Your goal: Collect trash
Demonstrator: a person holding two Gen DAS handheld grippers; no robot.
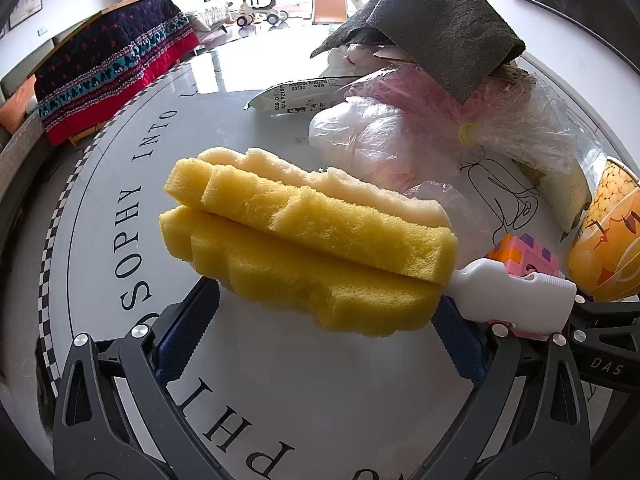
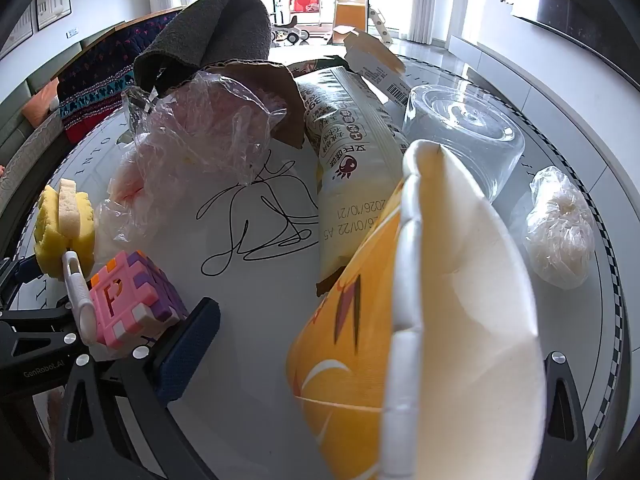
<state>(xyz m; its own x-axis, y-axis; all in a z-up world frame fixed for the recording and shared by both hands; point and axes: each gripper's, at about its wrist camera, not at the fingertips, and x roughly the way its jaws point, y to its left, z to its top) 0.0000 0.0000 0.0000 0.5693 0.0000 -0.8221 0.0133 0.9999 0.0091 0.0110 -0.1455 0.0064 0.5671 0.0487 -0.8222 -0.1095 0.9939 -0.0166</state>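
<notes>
In the left wrist view a yellow sponge brush (image 1: 308, 240) with a white handle (image 1: 520, 296) lies across my left gripper (image 1: 320, 344), whose blue pads (image 1: 188, 332) stand wide apart under it. In the right wrist view a squashed yellow paper cup (image 2: 420, 320) sits between the fingers of my right gripper (image 2: 360, 360); the right finger is hidden behind the cup. The left pad (image 2: 188, 356) stands apart from the cup. The sponge brush (image 2: 64, 232) shows at the far left. Trash lies on the round white table (image 2: 256, 320): crumpled clear plastic bags (image 2: 200, 152), a snack wrapper (image 2: 352, 168), a plastic ball (image 2: 560, 232).
A pink and purple puzzle cube (image 2: 132, 300) sits by the brush handle. A grey cloth (image 1: 440, 28) drapes over the trash pile. A clear upturned cup (image 2: 460, 136) and a torn carton (image 2: 372, 60) stand at the back. A quilt-covered seat (image 1: 108, 64) is beyond the table.
</notes>
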